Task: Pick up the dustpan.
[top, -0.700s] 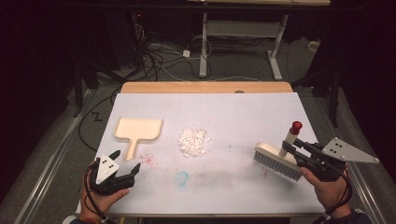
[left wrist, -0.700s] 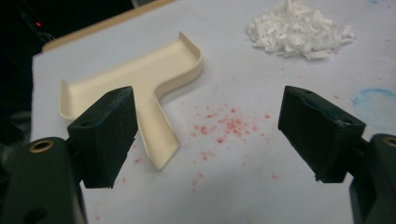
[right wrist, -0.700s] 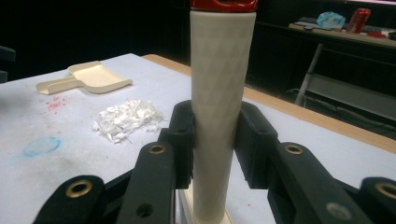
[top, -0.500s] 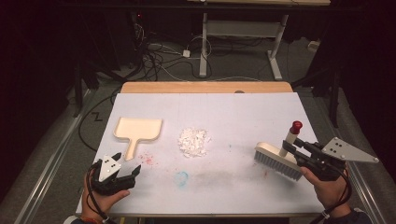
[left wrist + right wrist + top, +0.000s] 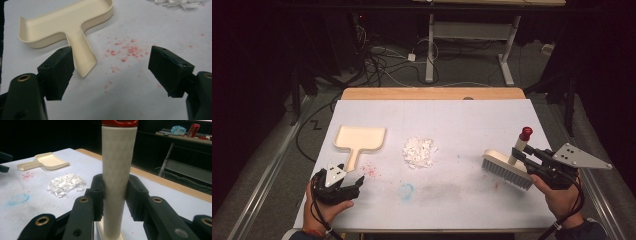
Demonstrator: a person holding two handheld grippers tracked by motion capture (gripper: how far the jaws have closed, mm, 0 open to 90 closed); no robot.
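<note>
While the right gripper point(image 5: 518, 154) clamps the brush point(image 5: 507, 169) handle, the left gripper point(image 5: 110, 67) gapes wide near the dustpan point(image 5: 67, 23); the paper scraps point(image 5: 419, 151) lie unswept

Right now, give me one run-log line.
left gripper: open, near dustpan handle | right gripper: shut on brush handle | paper scraps: unswept

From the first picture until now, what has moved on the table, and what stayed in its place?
Very little changed. The left hand-held gripper shifted slightly toward the person, away from the dustpan; its jaws are open, near the dustpan's handle but not touching it. The right hand-held gripper stays clamped on the brush, at its upright handle. The dustpan, the brush and the pile of white scraps stayed in place.
</note>
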